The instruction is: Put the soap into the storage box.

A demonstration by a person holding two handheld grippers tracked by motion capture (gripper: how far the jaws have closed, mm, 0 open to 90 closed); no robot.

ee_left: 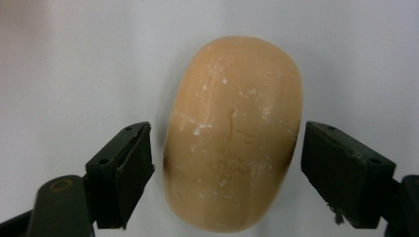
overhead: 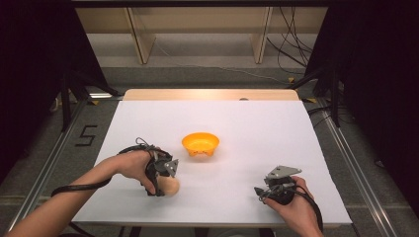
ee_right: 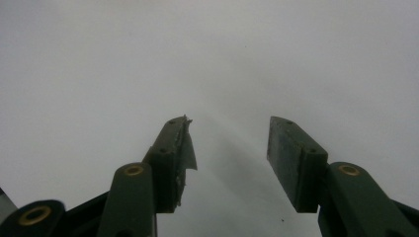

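Bare white table [overhead: 257, 123] surrounds the orange bowl [overhead: 200, 143], seemingly the only obstacle beyond the bun [overhead: 171, 186].

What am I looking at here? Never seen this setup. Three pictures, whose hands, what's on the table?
There is no robot here. A person stands at a table and holds a hand-held set of tongs in each hand. The high view looks down from above the person's side: the left tongs are at the left, the right tongs at the right. The other two pictures come from small cameras riding on each set of tongs, looking along its two black jaws.

On the white table sit an orange bowl near the middle and a tan, egg-shaped object by the left tongs. In the left gripper view, the jaws stand open on either side of that object, with small gaps, so it is not yet gripped. The right tongs are open over bare table, holding nothing.
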